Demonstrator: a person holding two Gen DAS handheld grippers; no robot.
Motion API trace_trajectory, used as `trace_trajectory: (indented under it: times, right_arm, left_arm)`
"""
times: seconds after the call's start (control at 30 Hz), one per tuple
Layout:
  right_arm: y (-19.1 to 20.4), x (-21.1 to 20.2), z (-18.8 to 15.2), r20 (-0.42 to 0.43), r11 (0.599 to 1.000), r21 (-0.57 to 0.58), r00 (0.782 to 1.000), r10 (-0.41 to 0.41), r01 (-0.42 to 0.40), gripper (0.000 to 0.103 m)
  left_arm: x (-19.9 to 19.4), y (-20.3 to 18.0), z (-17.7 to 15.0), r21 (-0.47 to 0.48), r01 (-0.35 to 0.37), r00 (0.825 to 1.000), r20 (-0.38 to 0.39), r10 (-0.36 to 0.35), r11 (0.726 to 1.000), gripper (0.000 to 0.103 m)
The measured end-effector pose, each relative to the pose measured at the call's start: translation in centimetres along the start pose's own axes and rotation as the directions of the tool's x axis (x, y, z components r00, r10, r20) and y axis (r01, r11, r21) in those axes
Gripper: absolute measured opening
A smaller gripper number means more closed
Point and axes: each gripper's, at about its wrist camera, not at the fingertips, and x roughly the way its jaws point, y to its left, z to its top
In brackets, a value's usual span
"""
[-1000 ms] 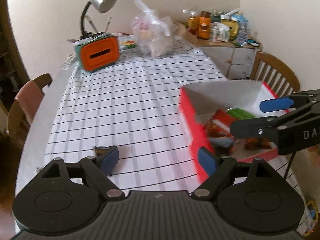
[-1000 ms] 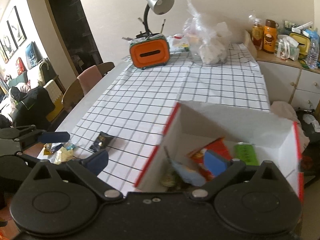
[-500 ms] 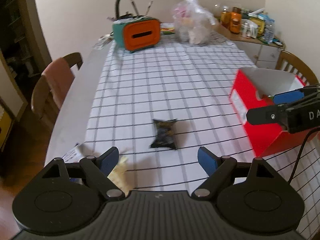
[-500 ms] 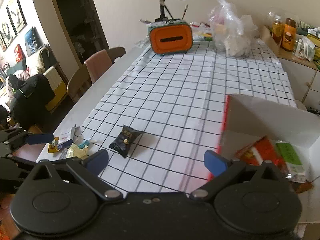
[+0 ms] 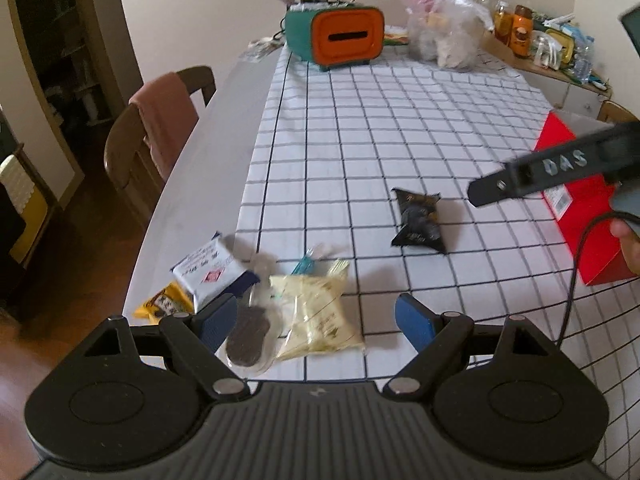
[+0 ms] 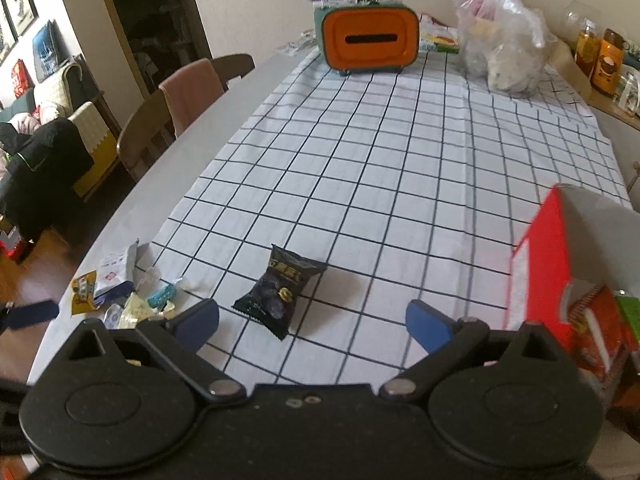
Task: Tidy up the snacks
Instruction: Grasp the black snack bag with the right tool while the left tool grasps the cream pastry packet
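The left gripper (image 5: 316,322) hangs low over the near-left corner of the grid-checked tablecloth (image 5: 400,128), its matte black arms ending in blue pads spread wide with nothing between them. Just ahead of those pads lies a loose cluster of snacks: a pale yellow crinkled packet (image 5: 318,314), a clear wrapper holding a dark oval biscuit (image 5: 250,334), a white-and-blue sachet (image 5: 210,274) on the bare grey table edge, a small yellow-orange packet (image 5: 160,304) beside it, and a thin teal-wrapped sweet (image 5: 306,264) just beyond the yellow packet.

The right gripper (image 6: 314,324) is likewise fully parted and empty, its blue pads hovering just this side of the black snack pouch (image 6: 280,292). That pouch is glossy, pillow-shaped foil with crimped ends; it lies flat on the cloth, apart from the cluster and toward the red box (image 6: 560,264). Its long axis runs diagonally in the right wrist view, one crimped end toward the gripper's left pad, the other toward the far right.

The red box is smooth cardboard with a white inside and stands open at the cloth's right edge, with red and green packets visible in it. At the far end of the cloth stand a rounded orange-fronted holder (image 6: 370,40) and a crumpled clear plastic bag (image 6: 504,44).
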Motion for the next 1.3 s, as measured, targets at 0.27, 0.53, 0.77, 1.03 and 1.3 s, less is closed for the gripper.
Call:
trace_trajectory:
  times: [0.27,0.53,0.77,1.03,1.3]
  right_arm:
    - [1.3,4.5,1.1,-0.064,0.999,0.033,0.997,-0.035,0.037,0.097]
    - [2.4,8.2,1.7,-0.113,0.996,0.053,0.991,-0.068,0.075,0.088]
    - [3.0,10.0,1.8,-0.135,0.992,0.065,0.986,-0.102,0.111,0.076]
    - [3.4,10.3,1.6,-0.132,0.991,0.053,0.984,-0.117,0.125,0.05]
    - [3.6,9.8,1.3,-0.121,0.995,0.023,0.988,-0.096,0.099,0.033]
  left_arm:
    - [2.1,1.0,-0.6,-0.04,0.007,0.999,-0.038,-0.009,0.999,0.086]
    - [3.7,1.7,-0.5,-0.088,0.006,0.997,-0.075,-0.013,0.996,0.086]
    - [4.7,1.4,-0.3,-0.085,-0.024,0.996,-0.091,0.016,0.996,0.086]
    - [5.1,1.3,-0.4,-0.087,-0.021,0.994,-0.106,0.012,0.996,0.063]
    - [5.2,1.0,-0.4,-0.078,-0.005,0.994,-0.113,-0.004,0.997,0.038]
